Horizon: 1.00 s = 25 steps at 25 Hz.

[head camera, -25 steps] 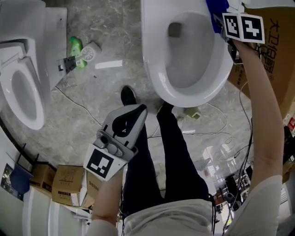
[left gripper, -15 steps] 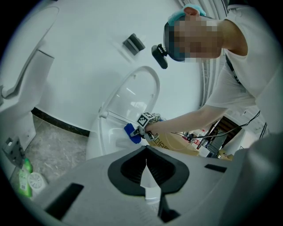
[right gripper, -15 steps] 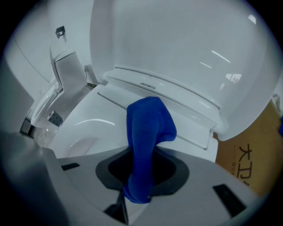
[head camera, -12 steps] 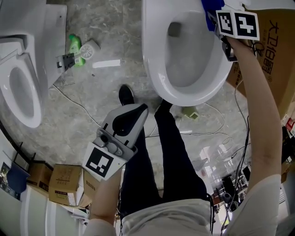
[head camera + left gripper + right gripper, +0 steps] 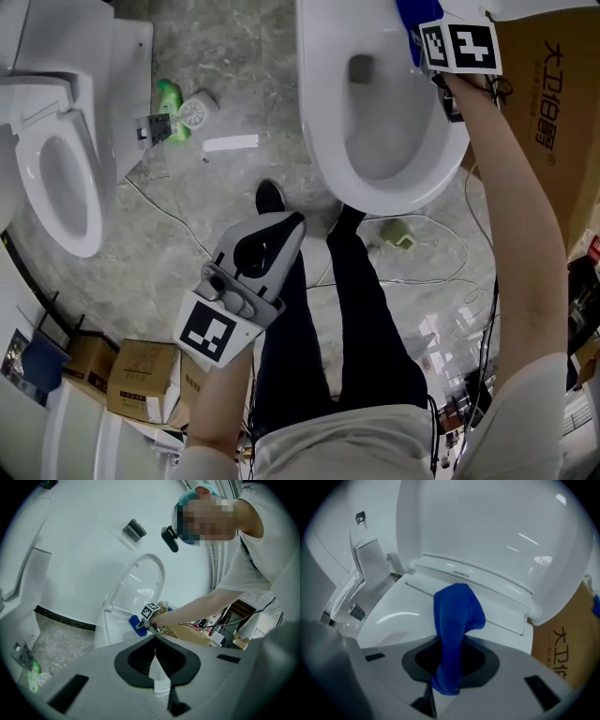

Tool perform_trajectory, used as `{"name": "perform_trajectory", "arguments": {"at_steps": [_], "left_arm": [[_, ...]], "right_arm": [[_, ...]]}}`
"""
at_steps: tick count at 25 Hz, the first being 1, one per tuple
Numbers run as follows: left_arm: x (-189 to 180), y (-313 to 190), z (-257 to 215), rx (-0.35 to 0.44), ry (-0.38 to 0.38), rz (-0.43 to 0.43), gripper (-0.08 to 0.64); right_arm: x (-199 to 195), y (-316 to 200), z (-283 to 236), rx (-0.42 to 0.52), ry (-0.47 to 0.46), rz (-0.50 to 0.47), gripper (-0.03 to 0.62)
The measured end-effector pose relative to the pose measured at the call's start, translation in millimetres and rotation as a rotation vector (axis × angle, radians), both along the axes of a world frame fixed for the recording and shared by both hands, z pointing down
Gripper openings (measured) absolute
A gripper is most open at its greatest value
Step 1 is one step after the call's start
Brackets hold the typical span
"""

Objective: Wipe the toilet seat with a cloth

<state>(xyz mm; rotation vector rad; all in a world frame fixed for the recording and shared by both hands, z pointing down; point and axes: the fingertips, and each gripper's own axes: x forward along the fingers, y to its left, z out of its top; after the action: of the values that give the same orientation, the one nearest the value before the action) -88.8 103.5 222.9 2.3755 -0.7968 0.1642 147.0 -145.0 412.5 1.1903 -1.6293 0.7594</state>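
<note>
The right gripper (image 5: 449,667) pinches the cloth (image 5: 457,613) near one end over the toilet seat (image 5: 396,618), so rubbing may pull it free; the left gripper (image 5: 154,660) is closed, empty

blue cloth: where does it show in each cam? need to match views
Head view: blue cloth at the top edge, right of centre, on the rear of the toilet rim.
Left gripper view: small blue patch near centre, on the toilet's rim.
Right gripper view: dead centre, clamped in the right gripper.
Shared landmark: the white toilet.
</note>
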Motion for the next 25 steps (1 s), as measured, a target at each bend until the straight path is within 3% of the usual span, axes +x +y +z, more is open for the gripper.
{"name": "perform_trajectory", "arguments": {"at_steps": [8,14,18,22,25], "left_arm": [[-18.7,-8.3,-45.5,0.063,-0.052,-0.020,0.009],[-12.2,-33.0,-103.1,0.172,-0.037,-0.015,0.009],[-3.9,-40.6,-138.5,0.215,-0.032,0.005,0.009],[1.9,-42.4,-177.5,0.275,-0.036,0.029,0.009],[8.7,-43.2,-204.7,0.293,-0.019,0.007,0.009]], "right_arm": [[-32.2,9.3,-82.3,0.200,-0.124,0.005,0.080],[-36.4,27.6,-172.7,0.355,-0.224,0.002,0.080],[-38.7,63.3,-234.0,0.447,-0.277,-0.007,0.080],[-51.4,105.9,-303.0,0.520,-0.404,0.026,0.080],[-54.9,134.7,-358.6,0.619,-0.390,-0.042,0.080]]}}
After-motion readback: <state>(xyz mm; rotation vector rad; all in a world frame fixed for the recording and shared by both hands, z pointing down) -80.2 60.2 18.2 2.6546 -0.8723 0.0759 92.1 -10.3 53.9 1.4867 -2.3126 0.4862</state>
